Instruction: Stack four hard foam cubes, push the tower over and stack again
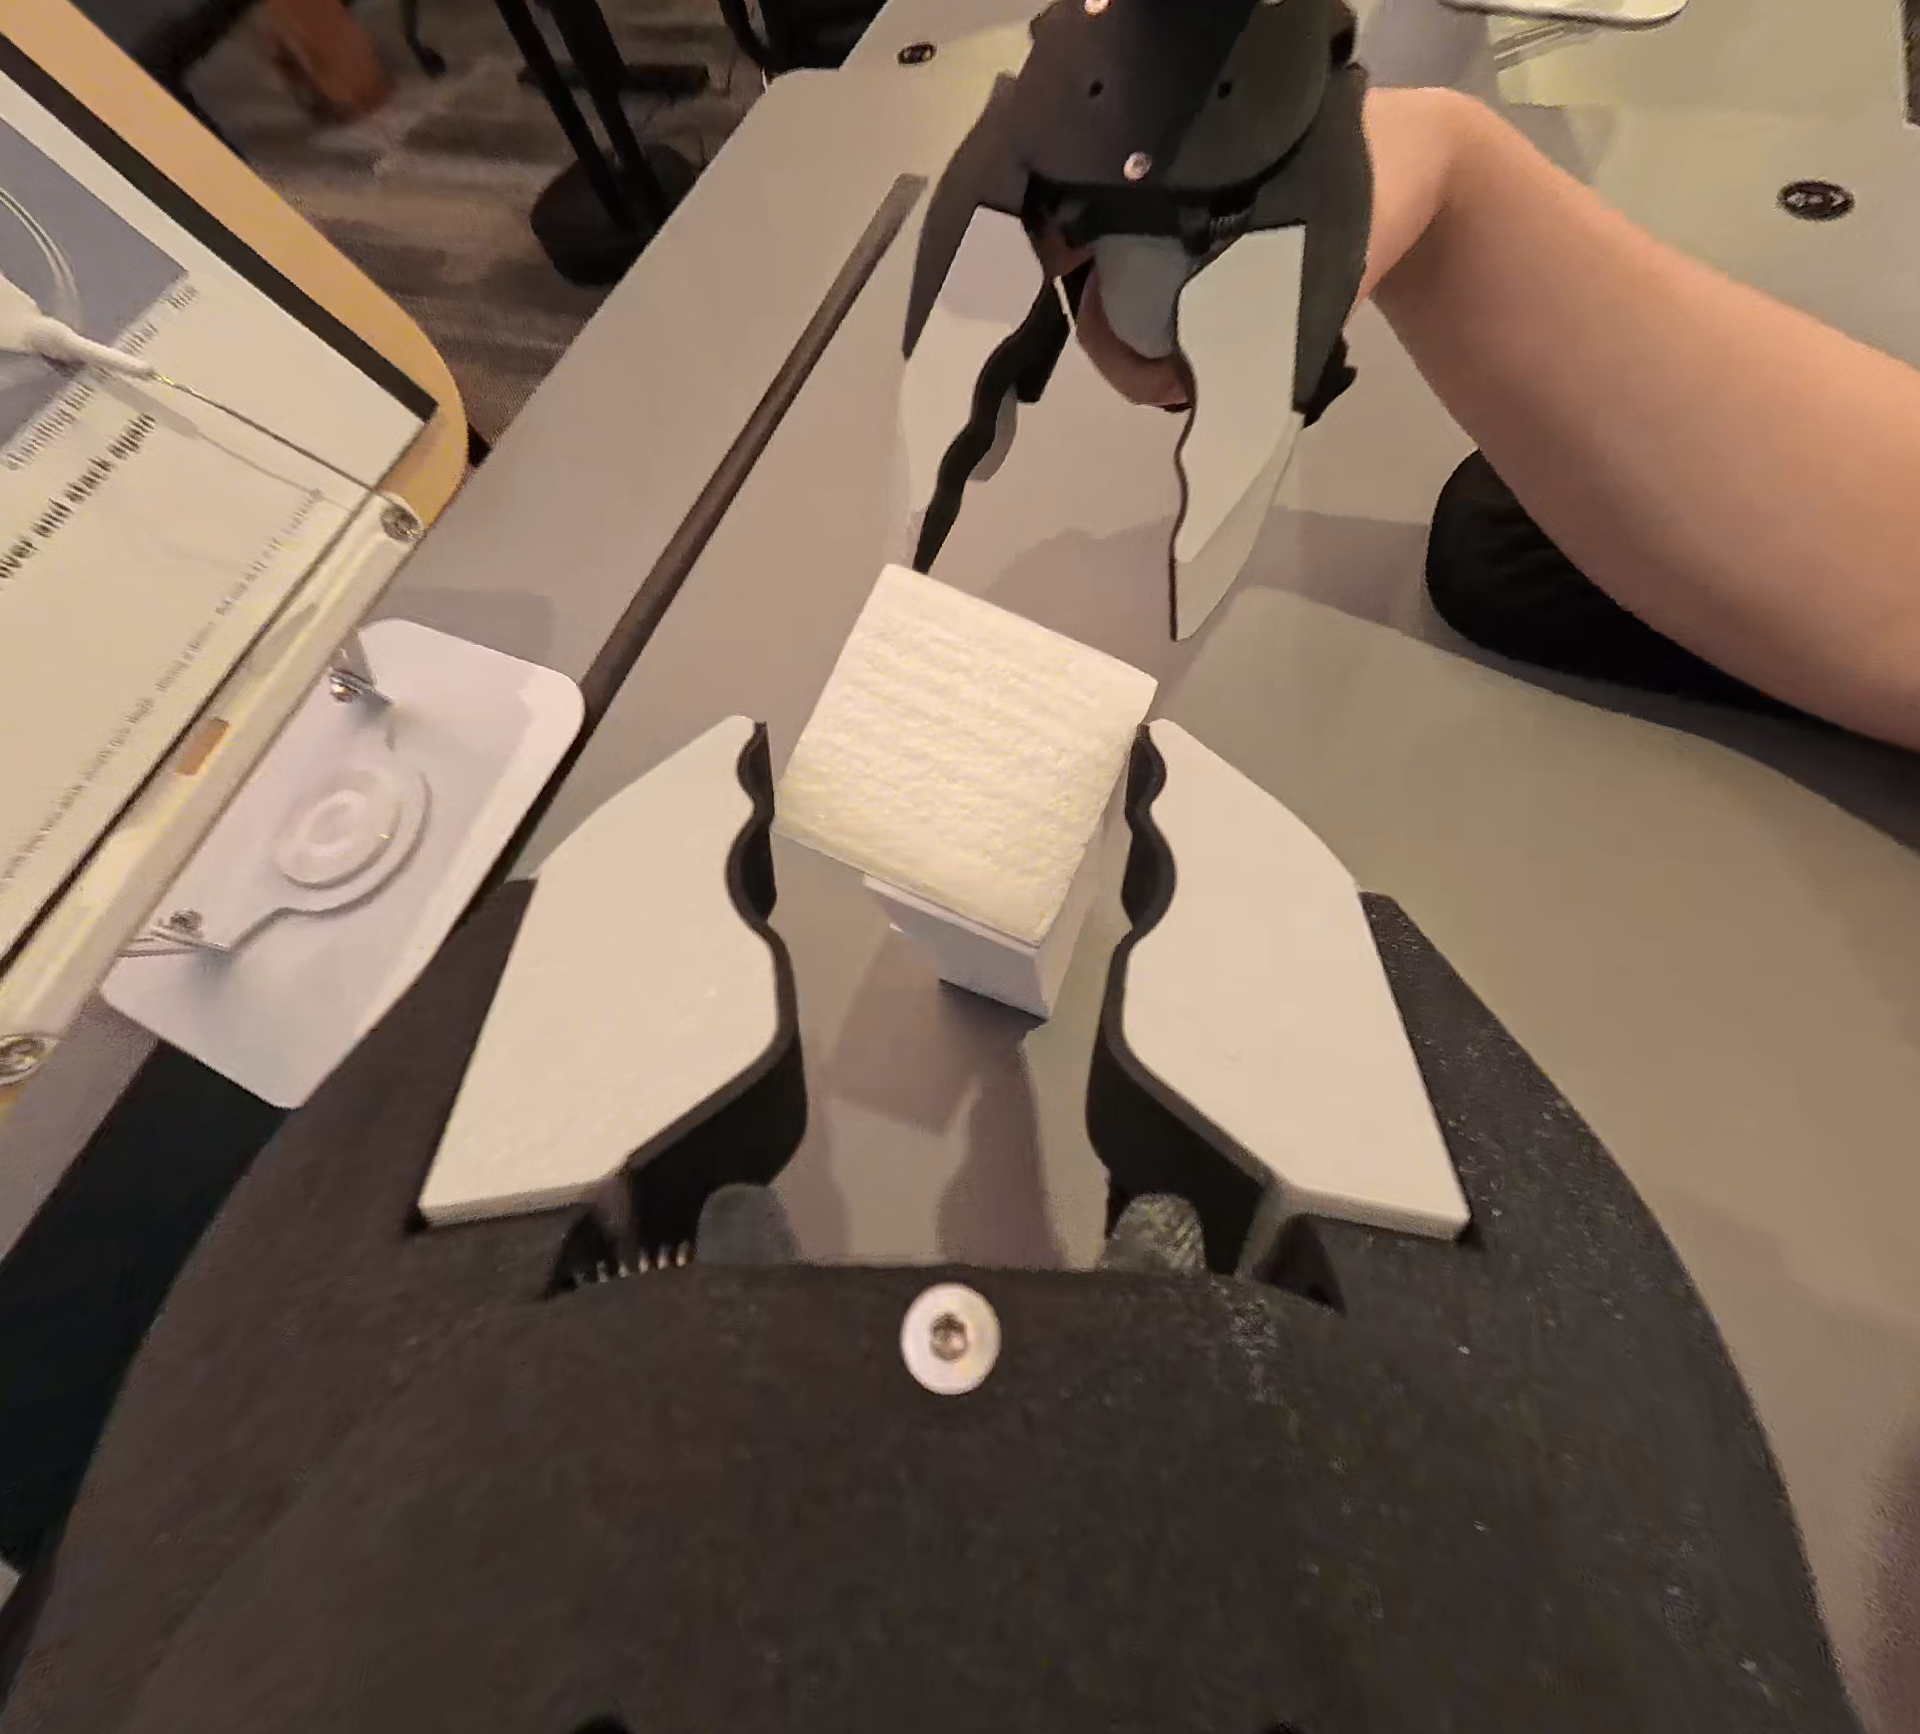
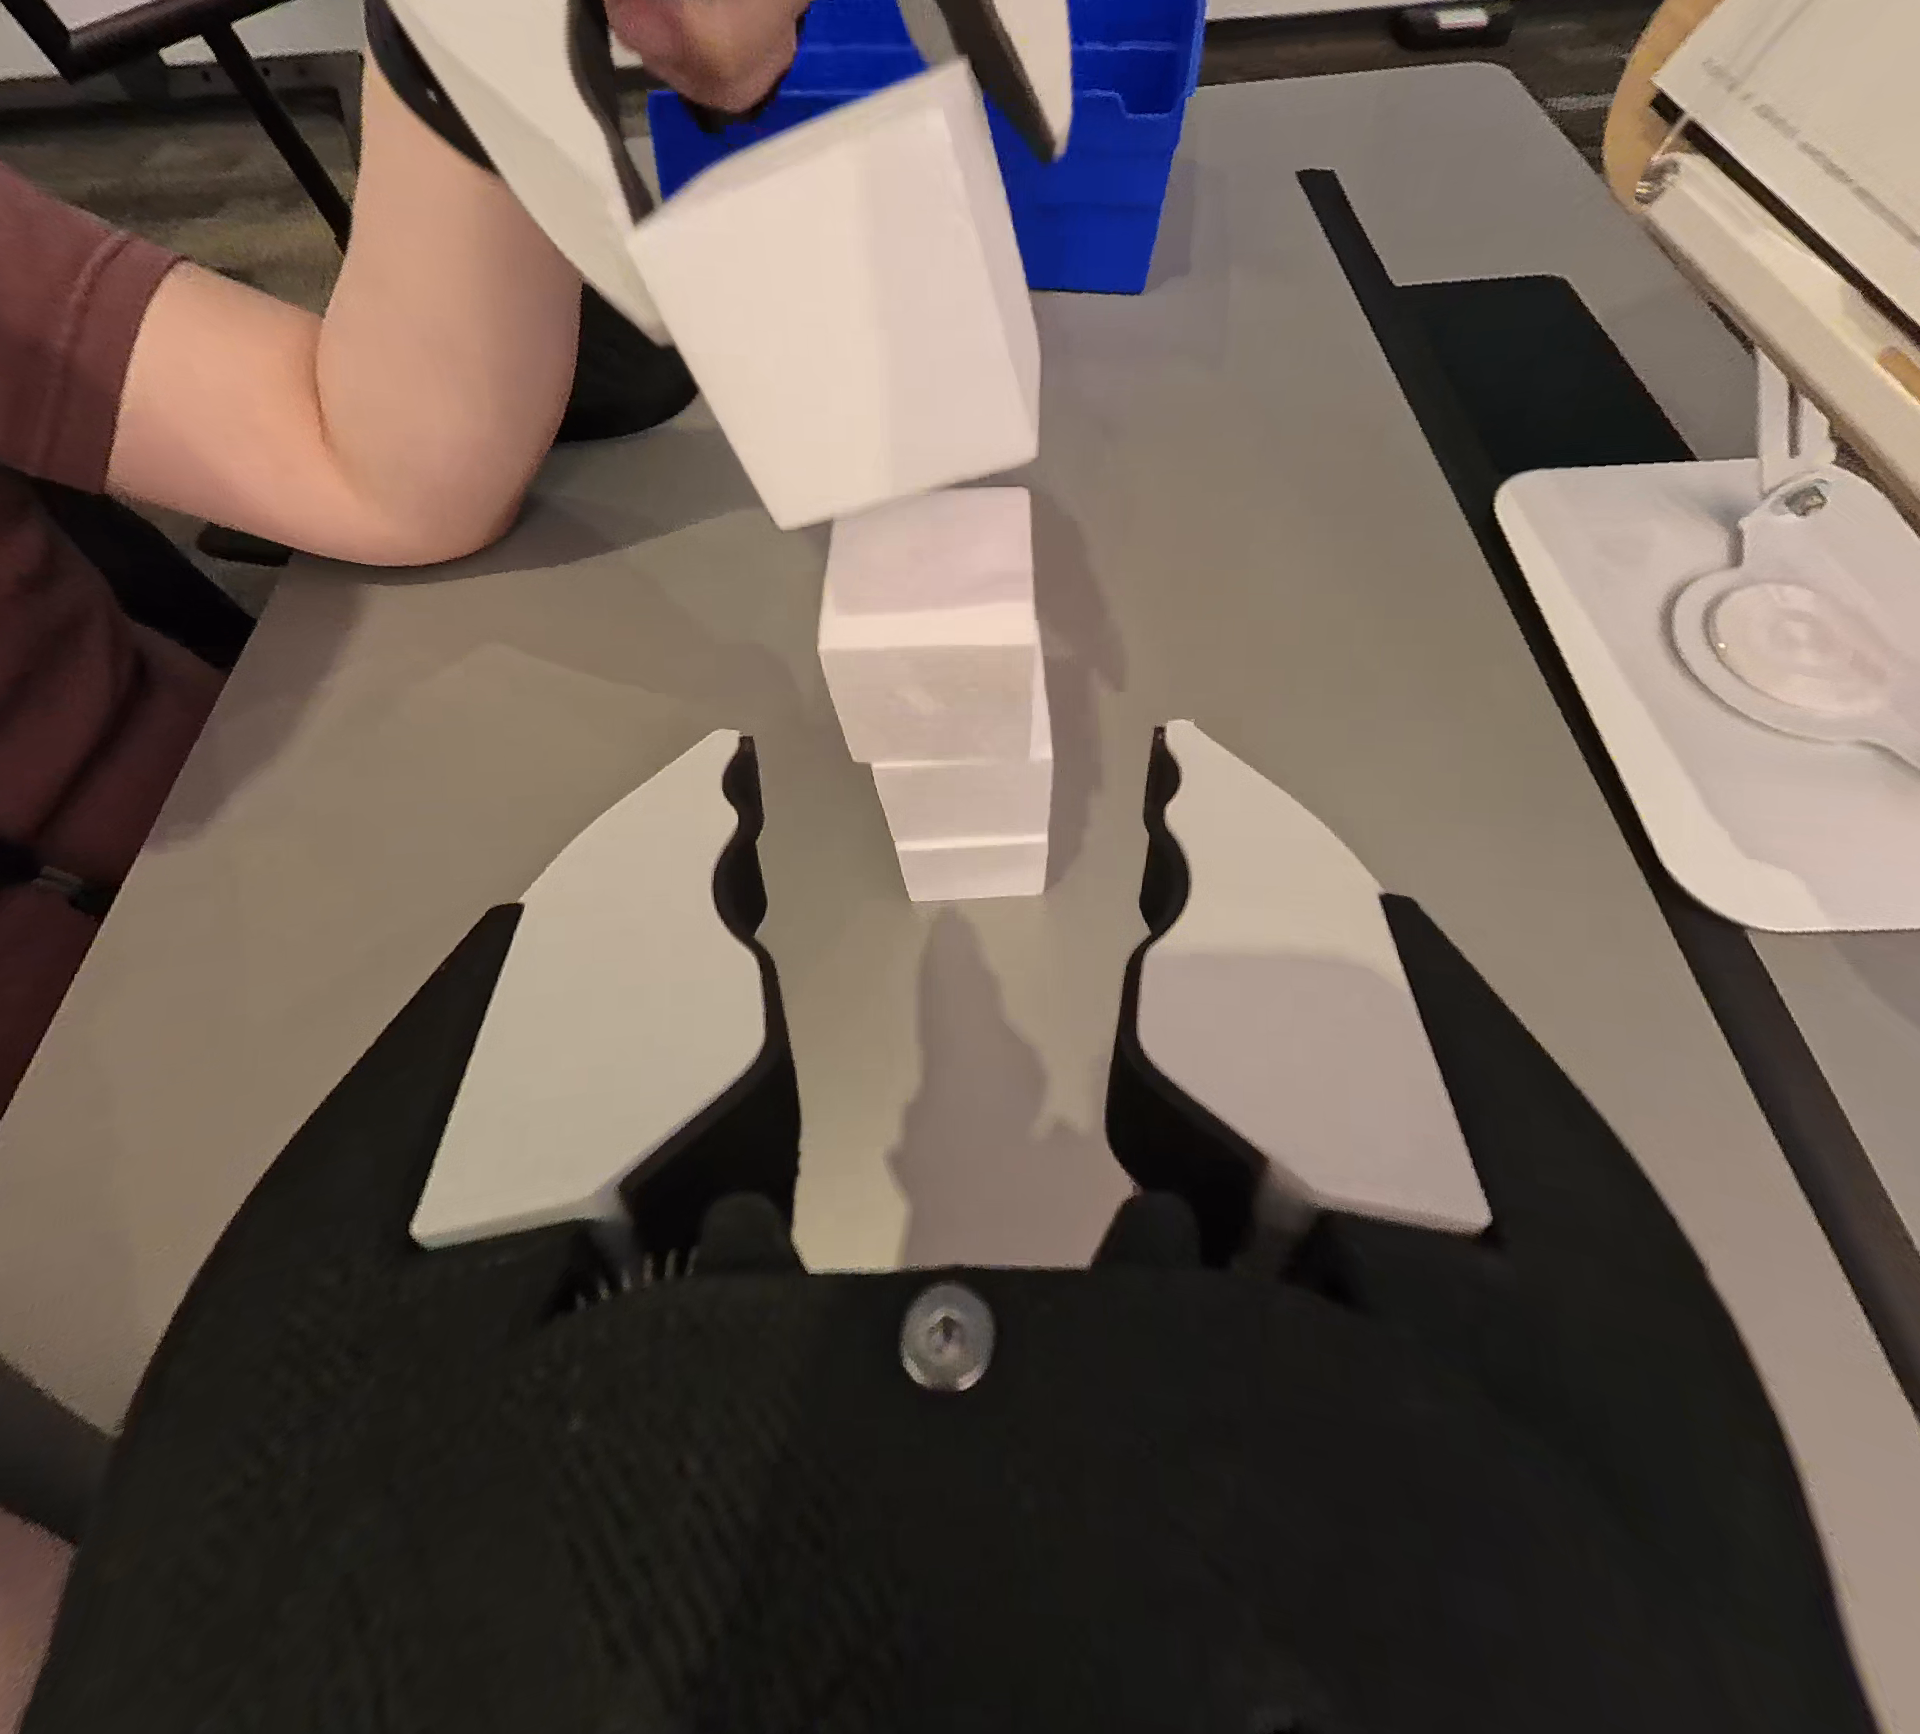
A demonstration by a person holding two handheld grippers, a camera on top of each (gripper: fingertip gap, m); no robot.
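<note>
A fourth white hard foam cube (image 2: 852, 302) hangs just above a slightly staggered stack of three white foam cubes (image 2: 951, 708) on the grey table (image 2: 1299, 541), gripped in the left gripper (image 2: 831, 167) jaws. The right gripper (image 2: 951, 739) jaws stand open and empty near the stack. Judged progress: placement, toppling and restacking are left.

Black grippers (image 2: 951, 739) with pale wavy-edged jaws, silver screws; maroon sleeve (image 2: 73, 302).

Left gripper (image 1: 951, 749) clamped, right gripper (image 2: 951, 739) agape
</note>
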